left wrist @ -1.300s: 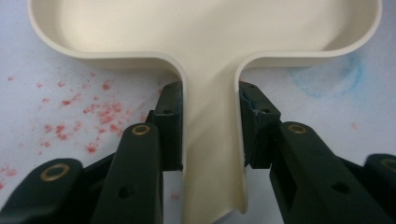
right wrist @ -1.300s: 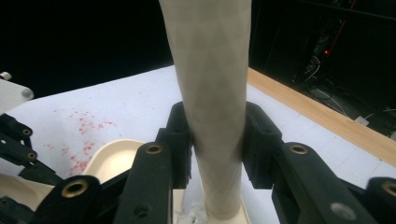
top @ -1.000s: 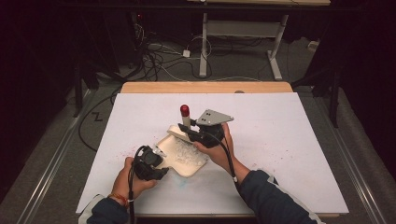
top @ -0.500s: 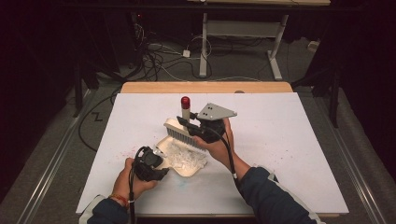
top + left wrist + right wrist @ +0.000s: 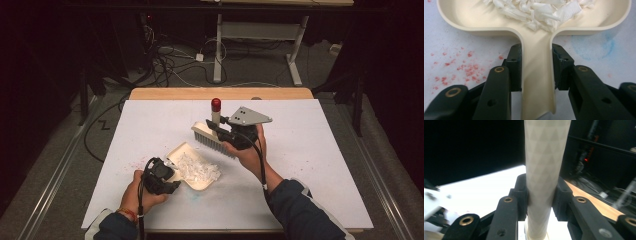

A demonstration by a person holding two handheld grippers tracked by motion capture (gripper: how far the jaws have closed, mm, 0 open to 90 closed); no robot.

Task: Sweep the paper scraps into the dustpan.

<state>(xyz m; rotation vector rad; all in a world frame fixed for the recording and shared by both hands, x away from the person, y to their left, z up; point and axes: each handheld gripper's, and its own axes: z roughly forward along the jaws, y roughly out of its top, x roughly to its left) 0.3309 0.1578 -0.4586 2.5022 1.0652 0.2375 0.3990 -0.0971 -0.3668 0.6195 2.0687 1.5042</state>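
Observation:
A cream dustpan lies on the white table, with a heap of white paper shreds in it. My left gripper is shut on the dustpan's handle, one jaw on each side, and the shreds lie just beyond it. My right gripper is shut on the pale handle of a hand brush, which has a red cap on top. The brush hangs tilted just beyond the dustpan's far edge, bristles down.
Red specks and a faint blue stain mark the white table sheet near the dustpan. A wooden strip runs along the table's far edge. Beyond it the floor holds cables and desk legs.
My right gripper has lifted the brush off the dustpan and drawn it back toward the far side. The left gripper and the dustpan have stayed put.

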